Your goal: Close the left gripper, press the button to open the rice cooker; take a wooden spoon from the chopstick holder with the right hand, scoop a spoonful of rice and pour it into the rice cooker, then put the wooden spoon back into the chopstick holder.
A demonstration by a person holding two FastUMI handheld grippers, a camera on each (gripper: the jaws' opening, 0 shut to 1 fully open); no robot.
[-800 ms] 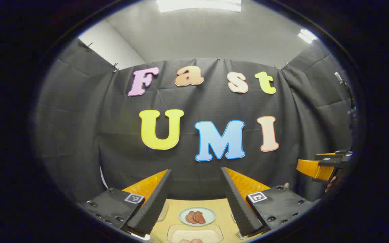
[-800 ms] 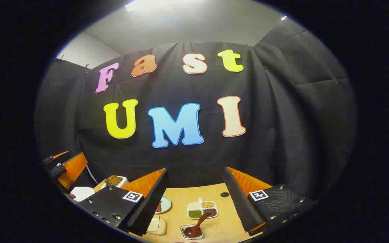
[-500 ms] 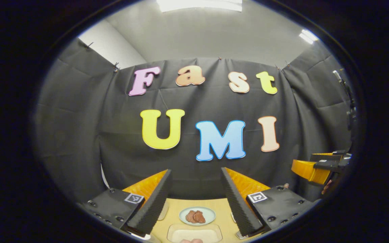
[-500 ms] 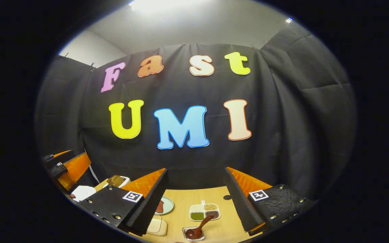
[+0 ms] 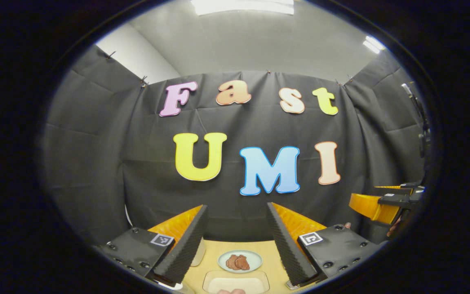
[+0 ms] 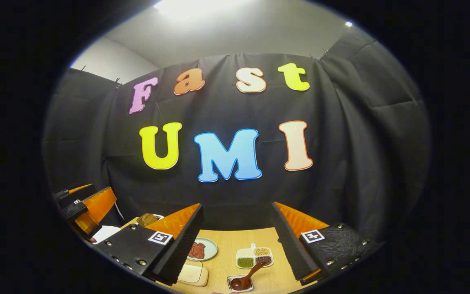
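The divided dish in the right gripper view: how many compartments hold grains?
3 in the dish: green at left, pale at upper right, dark at lower right. The spoon nearby hides none.

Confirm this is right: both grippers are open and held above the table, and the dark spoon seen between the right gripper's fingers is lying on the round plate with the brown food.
One detail is wrong. In the right gripper view the dark spoon rests in a small rectangular dish, not on the round plate with the brown food, which sits apart to its left. The rest stands: the left gripper and right gripper are open above the table.
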